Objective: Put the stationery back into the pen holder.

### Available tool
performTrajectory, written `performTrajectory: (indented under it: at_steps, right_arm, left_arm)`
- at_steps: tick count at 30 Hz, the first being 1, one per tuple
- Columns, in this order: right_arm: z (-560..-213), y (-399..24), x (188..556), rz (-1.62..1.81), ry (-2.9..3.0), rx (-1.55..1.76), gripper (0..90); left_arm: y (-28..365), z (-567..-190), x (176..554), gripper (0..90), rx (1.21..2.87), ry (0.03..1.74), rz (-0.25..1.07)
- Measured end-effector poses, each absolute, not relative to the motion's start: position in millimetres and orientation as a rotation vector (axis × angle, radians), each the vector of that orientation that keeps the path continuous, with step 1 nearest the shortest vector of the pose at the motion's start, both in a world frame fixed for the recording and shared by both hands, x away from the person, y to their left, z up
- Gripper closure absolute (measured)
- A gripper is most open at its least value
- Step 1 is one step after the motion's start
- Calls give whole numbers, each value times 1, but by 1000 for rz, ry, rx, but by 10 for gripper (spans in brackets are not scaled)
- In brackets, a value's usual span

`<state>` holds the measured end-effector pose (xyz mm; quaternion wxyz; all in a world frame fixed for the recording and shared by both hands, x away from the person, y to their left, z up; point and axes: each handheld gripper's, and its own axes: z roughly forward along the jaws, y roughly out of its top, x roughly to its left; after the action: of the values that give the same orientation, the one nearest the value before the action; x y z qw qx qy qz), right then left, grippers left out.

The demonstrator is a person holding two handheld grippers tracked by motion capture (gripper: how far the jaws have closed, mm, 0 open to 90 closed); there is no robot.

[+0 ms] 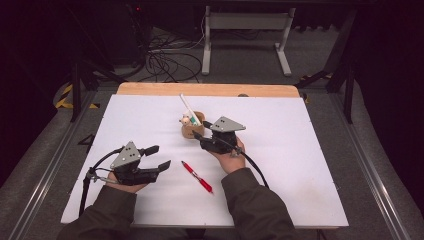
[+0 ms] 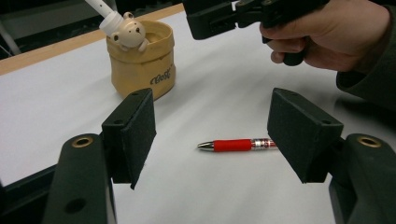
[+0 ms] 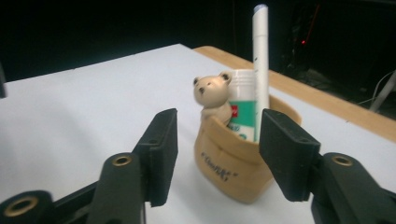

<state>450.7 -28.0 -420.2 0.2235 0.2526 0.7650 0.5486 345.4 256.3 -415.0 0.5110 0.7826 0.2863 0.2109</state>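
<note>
Small tan fabric holder pouch (image 1: 190, 129) with a bear figure on its rim stands upright mid-table on the white table (image 1: 300, 165), near the far wooden edge. Inside it: a white marker pen (image 3: 260, 70) leaning out the top and a white tube with green label (image 3: 243, 105). They probably stand there because the pouch is the collection point for stationery.

Right tool (image 1: 198, 136) sits just beside the pouch on its near-right side, jaws pointed at it. In the right gripper view the pads stand apart with the pouch ahead, framed in the gap between them; neither pad presses on it, nothing gripped. It looks like it has just let go of an item into the pouch, judging by the empty, parted jaws so close to the rim, but that is a guess.

Red ballpoint pen with clear barrel end and silver tip (image 1: 197, 176) lies flat on the table, between the two hands, well apart from the pouch. Likely the next item to go in.

Left tool (image 1: 157, 157) rests low at the table's near-left, jaws apart and empty, aimed toward the pen. In the left gripper view the pen lies crosswise ahead of the pads, near the right-hand pad, not yet between them and not touched.
</note>
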Motion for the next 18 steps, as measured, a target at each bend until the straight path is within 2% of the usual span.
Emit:
performTrajectory:
  at_steps: [8, 18]
  right_arm:
    - [-419, -27, 439, 1498, 2210, 704, 385]
    - [-417, -21, 426, 1470, 2332, 692, 263]
  left_arm:
    - [257, -416, 346, 303, 1870, 705, 505]
    - [259, -414, 347, 192, 1844, 739, 512]
